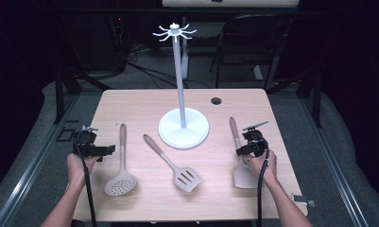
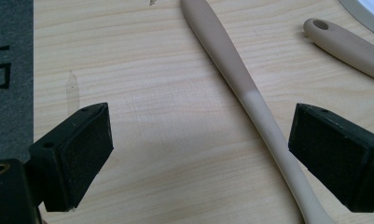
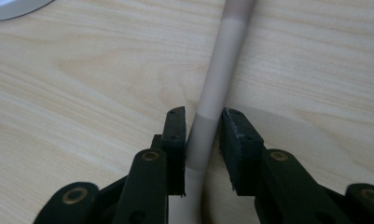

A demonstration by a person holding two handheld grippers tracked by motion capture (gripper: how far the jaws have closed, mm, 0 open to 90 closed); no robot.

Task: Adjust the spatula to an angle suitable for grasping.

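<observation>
1. Beige silicone utensils lie in a row on the wooden table [image 1: 130,101]: a skimmer [image 1: 121,166] at the left, a slotted turner [image 1: 175,164] in the middle, a spatula [image 1: 240,156] at the right, all with handles pointing away from the person, toward the hanging stand [image 1: 182,85], probably so a gripper can take each by its neck.

2. Just right of the stand's round base, the right gripper [image 3: 203,140] straddles the spatula's neck, where the handle meets the pale stem. Its jaws are drawn in close on both sides; the left pad looks to be touching, while a thin gap seems to remain at the right one, so I judge the grasp near but not yet firm.

3. At the table's left edge, the left gripper [image 2: 198,144] waits with jaws spread wide and nothing clamped; the skimmer's handle [image 2: 250,102] runs between them, closer to the right pad, untouched.

4. From above, the right hand [image 1: 262,165] and gripper cover part of the spatula's stem. Its blade is cut off in the right gripper view, and I cannot tell whether the hooks at the stand's top match the handle holes.
</observation>
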